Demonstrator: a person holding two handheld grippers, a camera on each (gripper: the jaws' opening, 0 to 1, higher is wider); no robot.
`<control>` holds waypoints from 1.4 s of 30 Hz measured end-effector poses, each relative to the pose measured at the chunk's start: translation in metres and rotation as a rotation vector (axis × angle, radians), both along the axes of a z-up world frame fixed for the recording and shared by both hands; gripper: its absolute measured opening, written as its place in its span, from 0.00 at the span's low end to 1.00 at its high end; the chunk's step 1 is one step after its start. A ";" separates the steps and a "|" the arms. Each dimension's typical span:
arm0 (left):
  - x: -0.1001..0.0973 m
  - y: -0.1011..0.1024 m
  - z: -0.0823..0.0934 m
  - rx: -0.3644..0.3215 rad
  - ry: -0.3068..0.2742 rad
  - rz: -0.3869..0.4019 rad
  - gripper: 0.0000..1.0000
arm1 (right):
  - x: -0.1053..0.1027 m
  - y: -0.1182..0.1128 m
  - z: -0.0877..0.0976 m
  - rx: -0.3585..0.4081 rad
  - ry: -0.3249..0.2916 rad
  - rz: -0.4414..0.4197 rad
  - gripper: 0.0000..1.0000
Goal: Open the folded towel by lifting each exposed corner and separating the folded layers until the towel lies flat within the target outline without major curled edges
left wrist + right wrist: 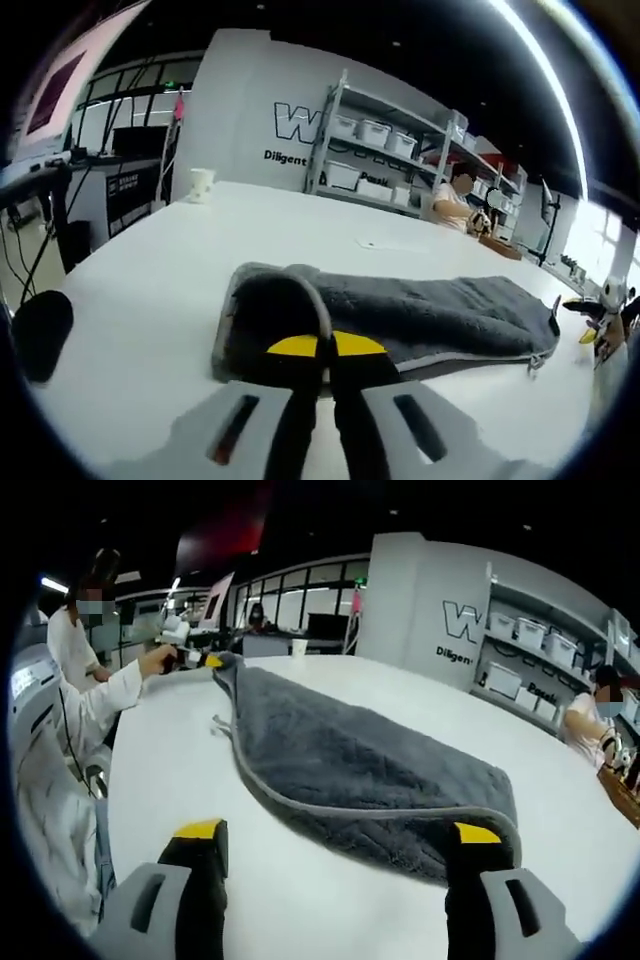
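A grey towel (430,310) lies folded into a long strip on the white table (150,260). My left gripper (322,350) is shut on its near end, and the hem curls up in a loop above the yellow-tipped jaws. In the right gripper view the same towel (340,760) stretches away to the left gripper (195,660), held by a hand at the far corner. My right gripper (338,832) is open, jaws wide apart, just short of the towel's rounded near end. It also shows as the right gripper (600,320) past the towel's far end.
A paper cup (202,183) stands at the table's far side. Shelves with white bins (380,150) line the wall, with a seated person (455,195) beside them. A black object (40,330) sits off the table's left edge. A white sleeve (60,740) borders the table's left side.
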State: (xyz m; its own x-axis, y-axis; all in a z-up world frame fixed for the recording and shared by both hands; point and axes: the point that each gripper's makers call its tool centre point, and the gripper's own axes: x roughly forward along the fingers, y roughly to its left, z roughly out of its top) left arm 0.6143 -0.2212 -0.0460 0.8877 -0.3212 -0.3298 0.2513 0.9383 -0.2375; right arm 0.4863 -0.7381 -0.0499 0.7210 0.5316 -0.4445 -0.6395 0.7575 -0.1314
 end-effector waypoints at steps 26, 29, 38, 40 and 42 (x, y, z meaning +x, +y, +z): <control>-0.107 -0.016 0.032 0.070 0.148 -0.164 0.00 | -0.003 -0.016 0.000 0.008 -0.001 -0.049 0.89; -0.116 -0.011 0.034 0.087 0.160 -0.169 0.00 | -0.003 -0.019 -0.001 0.001 -0.002 -0.056 0.88; -0.143 -0.001 0.022 0.134 0.224 -0.155 0.00 | -0.008 -0.029 0.001 -0.036 -0.013 -0.079 0.87; -0.151 0.001 0.017 0.152 0.244 -0.157 0.01 | -0.009 -0.031 0.001 -0.037 -0.015 -0.084 0.86; -0.159 0.001 0.010 0.156 0.266 -0.159 0.01 | -0.011 -0.033 0.001 -0.048 -0.016 -0.088 0.86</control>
